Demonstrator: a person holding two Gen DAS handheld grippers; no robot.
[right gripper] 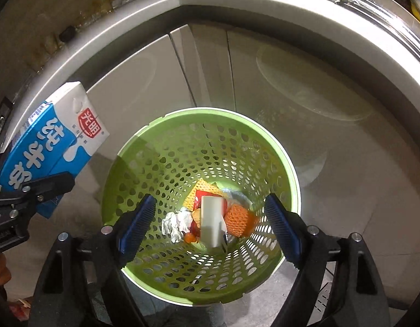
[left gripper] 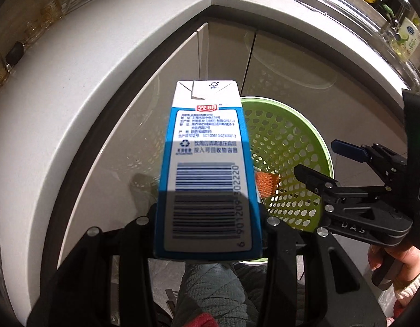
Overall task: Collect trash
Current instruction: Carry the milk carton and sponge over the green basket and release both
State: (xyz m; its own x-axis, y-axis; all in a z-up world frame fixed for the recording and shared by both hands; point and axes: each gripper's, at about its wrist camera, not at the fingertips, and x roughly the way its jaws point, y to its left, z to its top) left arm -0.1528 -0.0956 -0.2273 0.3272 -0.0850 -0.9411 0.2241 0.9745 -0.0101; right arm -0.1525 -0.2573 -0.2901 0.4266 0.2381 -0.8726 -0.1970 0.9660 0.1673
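While left tongs clamp carton, right tongs gape over basket.

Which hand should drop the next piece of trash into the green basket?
Left. The left gripper already clamps the milk carton near the green basket. The right gripper hangs open and empty over it.

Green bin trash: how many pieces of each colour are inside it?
Inside the green perforated plastic bin:
White cardboard carton: 1
Silver crumpled foil ball: 1
Orange foam net: 1
Yellow mesh piece: 1
Total: 4; red scraps beneath are unclear.
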